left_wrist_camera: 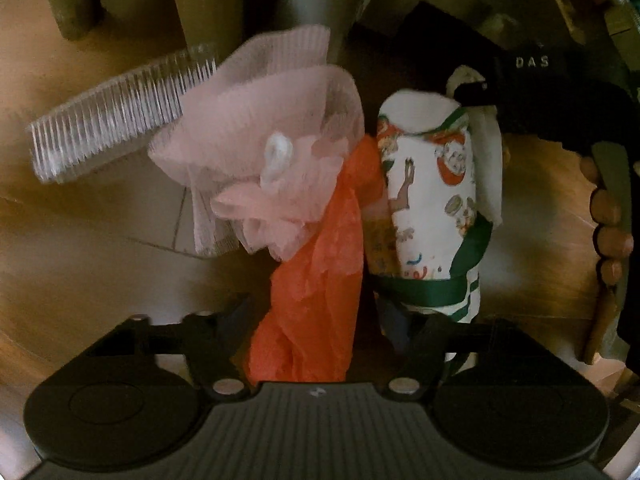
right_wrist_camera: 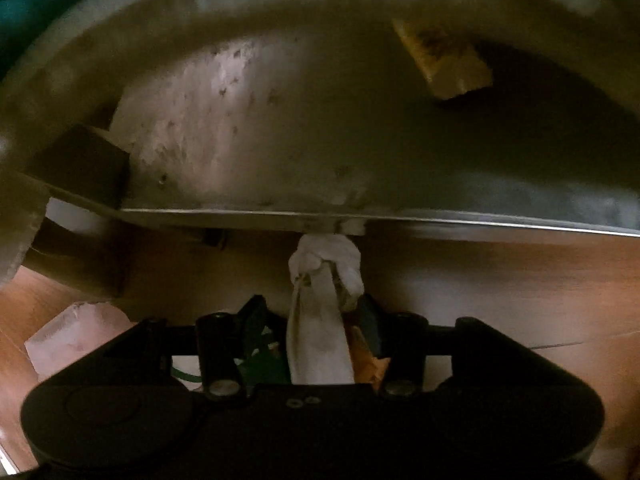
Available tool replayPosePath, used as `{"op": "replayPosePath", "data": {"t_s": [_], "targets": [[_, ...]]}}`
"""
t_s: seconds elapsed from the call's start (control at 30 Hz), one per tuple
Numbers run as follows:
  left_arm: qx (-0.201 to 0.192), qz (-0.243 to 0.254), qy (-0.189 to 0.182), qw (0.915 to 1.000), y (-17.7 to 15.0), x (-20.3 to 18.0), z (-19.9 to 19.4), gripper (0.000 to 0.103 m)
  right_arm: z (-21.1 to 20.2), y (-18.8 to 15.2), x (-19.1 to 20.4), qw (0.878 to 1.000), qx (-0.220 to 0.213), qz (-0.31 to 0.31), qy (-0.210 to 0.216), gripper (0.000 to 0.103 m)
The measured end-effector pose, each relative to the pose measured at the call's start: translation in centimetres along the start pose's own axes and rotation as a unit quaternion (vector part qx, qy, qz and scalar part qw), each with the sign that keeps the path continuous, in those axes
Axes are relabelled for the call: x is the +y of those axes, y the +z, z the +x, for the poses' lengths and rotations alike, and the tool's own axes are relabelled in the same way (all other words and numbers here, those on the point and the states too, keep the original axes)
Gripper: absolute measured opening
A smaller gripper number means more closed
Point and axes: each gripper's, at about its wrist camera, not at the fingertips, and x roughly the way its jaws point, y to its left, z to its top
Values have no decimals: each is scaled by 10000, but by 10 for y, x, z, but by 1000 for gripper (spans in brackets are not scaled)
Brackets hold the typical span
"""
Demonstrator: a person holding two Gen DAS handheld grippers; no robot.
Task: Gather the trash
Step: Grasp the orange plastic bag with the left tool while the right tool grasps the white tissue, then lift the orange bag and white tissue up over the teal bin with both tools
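A heap of trash lies below my left gripper point(left_wrist_camera: 316, 316): crumpled orange paper point(left_wrist_camera: 320, 280), pink netting point(left_wrist_camera: 260, 128) and a rolled printed wrapper point(left_wrist_camera: 432, 184), white with green and red. The orange paper runs up between the left jaws, with a gap on each side, so they stand open. My right gripper point(left_wrist_camera: 476, 92) comes in from the right, at a white twisted napkin point(left_wrist_camera: 490, 152) beside the wrapper. In the right wrist view the napkin point(right_wrist_camera: 320, 320) stands between the jaws of the right gripper point(right_wrist_camera: 312, 316); the left pad is apart from it.
A clear ribbed plastic strip point(left_wrist_camera: 108, 116) lies left of the netting on brown cardboard point(left_wrist_camera: 80, 240). Cardboard tubes point(left_wrist_camera: 200, 0) stand behind. A hand point(left_wrist_camera: 608, 216) grips the right tool. A grey round container point(right_wrist_camera: 320, 120) with a thin metal rim point(right_wrist_camera: 440, 220) looms ahead over a wooden floor point(right_wrist_camera: 520, 280).
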Motion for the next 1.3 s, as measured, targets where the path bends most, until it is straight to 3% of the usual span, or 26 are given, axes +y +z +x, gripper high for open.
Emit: {"op": "replayPosePath", "data": {"t_s": [0.07, 0.17, 0.47, 0.73, 1.03, 1.3], "targets": [[36, -36, -8, 10000, -3, 0, 4, 60, 6, 1, -2, 10000, 31, 20, 5, 43], [50, -33, -46, 10000, -8, -2, 9, 50, 20, 4, -6, 9999, 140, -2, -19, 20], [67, -166, -60, 9998, -8, 1, 12, 21, 18, 2, -5, 9999, 58, -96, -44, 4], [91, -335, -106, 9993, -10, 14, -2, 13, -18, 0, -3, 9998, -65, -169, 126, 3], [-166, -215, -137, 9995, -15, 17, -70, 12, -83, -29, 0, 9965, 156, -697, 438, 3], [-547, -194, -19, 9983, -26, 5, -134, 11, -163, -48, 6, 9903, -50, -1179, 731, 3]]}}
